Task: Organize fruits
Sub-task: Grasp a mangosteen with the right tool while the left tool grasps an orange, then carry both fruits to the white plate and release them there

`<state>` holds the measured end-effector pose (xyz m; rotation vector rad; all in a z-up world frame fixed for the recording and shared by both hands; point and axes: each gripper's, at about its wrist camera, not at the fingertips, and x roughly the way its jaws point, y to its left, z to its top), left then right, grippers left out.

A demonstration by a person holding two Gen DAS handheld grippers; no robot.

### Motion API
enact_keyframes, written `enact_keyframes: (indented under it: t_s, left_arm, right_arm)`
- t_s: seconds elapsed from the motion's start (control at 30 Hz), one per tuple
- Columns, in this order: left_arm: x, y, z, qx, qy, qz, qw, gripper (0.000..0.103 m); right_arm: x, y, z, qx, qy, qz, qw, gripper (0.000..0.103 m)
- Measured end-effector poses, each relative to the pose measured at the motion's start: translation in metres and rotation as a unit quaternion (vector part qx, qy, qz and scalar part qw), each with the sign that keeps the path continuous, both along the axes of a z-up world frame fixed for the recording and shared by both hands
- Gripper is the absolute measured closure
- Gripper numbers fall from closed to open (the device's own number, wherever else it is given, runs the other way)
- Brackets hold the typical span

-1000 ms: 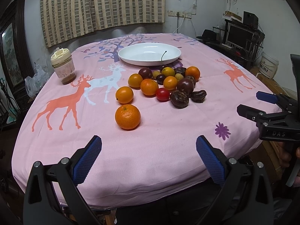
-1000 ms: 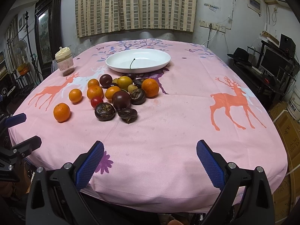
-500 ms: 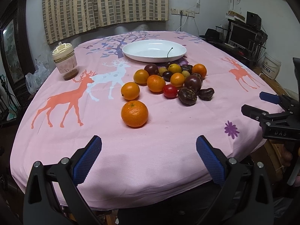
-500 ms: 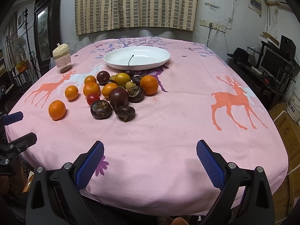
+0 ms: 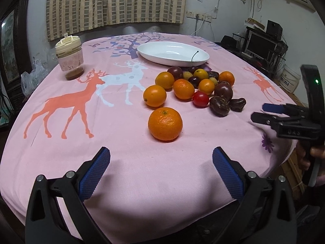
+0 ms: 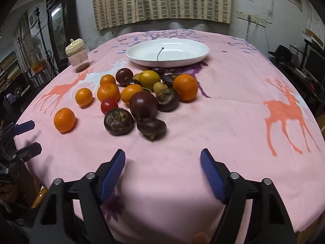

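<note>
A pile of fruit lies on the pink deer-print tablecloth (image 5: pixel 121 162): several oranges, dark purple fruits, a red tomato (image 5: pixel 200 99) and small yellow ones. One orange (image 5: pixel 165 123) lies apart, nearest my left gripper (image 5: pixel 161 167), which is open and empty just in front of it. A white oval plate (image 5: pixel 172 53) holding only a stem stands behind the pile. My right gripper (image 6: pixel 162 171) is open and empty, close to a dark shrivelled fruit (image 6: pixel 151 129) and a dark round fruit (image 6: pixel 118 121).
A lidded cup (image 5: pixel 69 56) stands at the table's far left. The table edge curves close beneath both grippers. The right gripper shows at the right of the left wrist view (image 5: pixel 270 112). Shelves and a monitor (image 5: pixel 262 44) stand beyond the table.
Both grippers have moved forward over the table toward the fruit, which now looks larger and nearer. Both stay open; no fruit has moved.
</note>
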<state>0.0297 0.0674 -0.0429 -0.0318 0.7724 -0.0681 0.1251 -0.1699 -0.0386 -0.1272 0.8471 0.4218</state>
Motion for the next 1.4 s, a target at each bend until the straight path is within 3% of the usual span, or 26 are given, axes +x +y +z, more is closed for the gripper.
enact_keyframes:
  t_s: [0.13, 0.33, 0.43, 0.53, 0.57, 0.63, 0.87, 0.93, 1.07, 1.2, 1.3, 1.4]
  left_arm:
    - [0.009, 0.007, -0.004, -0.009, 0.005, 0.0, 0.9999, 0.004]
    - [0.023, 0.015, -0.007, -0.025, 0.009, -0.009, 0.9996, 0.004]
    - [0.034, 0.015, -0.008, -0.032, 0.016, -0.015, 0.9993, 0.004]
    - [0.046, 0.013, -0.009, -0.03, 0.019, -0.02, 0.9992, 0.007]
    - [0.051, 0.012, -0.01, -0.029, 0.022, -0.022, 0.9991, 0.01]
    - [0.059, 0.01, -0.011, -0.031, 0.032, -0.029, 0.9986, 0.027]
    - [0.073, 0.004, -0.021, -0.027, 0.056, -0.027, 0.9977, 0.043]
    - [0.072, 0.002, -0.019, -0.038, 0.057, -0.038, 0.9969, 0.058]
    - [0.076, 0.003, -0.011, -0.047, 0.056, -0.036, 0.9967, 0.058]
    - [0.103, 0.009, 0.021, -0.071, 0.03, -0.056, 0.9955, 0.058]
    - [0.157, 0.011, 0.047, -0.079, 0.009, -0.055, 0.9953, 0.058]
    - [0.219, 0.012, 0.058, -0.087, 0.008, -0.046, 0.9951, 0.058]
  right_arm:
    - [0.024, 0.014, -0.006, -0.006, 0.017, 0.016, 1.0, 0.042]
    - [0.044, 0.02, -0.01, 0.0, 0.028, 0.026, 0.999, 0.047]
    - [0.045, 0.023, -0.011, 0.009, 0.029, 0.041, 0.999, 0.067]
    - [0.042, 0.024, -0.01, 0.008, 0.023, 0.042, 0.999, 0.067]
    - [0.041, 0.022, -0.01, 0.014, 0.025, 0.041, 0.999, 0.067]
    - [0.038, 0.017, -0.009, 0.027, 0.03, 0.041, 0.998, 0.067]
    - [0.028, 0.002, -0.005, 0.039, 0.025, 0.036, 0.998, 0.067]
    - [0.026, -0.001, -0.002, 0.044, 0.021, 0.037, 0.998, 0.067]
    - [0.029, -0.006, 0.008, 0.062, 0.012, 0.04, 0.997, 0.067]
    - [0.05, -0.004, 0.035, 0.078, -0.017, 0.046, 0.996, 0.067]
    - [0.093, 0.005, 0.062, 0.096, -0.044, 0.044, 0.993, 0.067]
    - [0.145, 0.019, 0.07, 0.095, -0.046, 0.03, 0.994, 0.067]
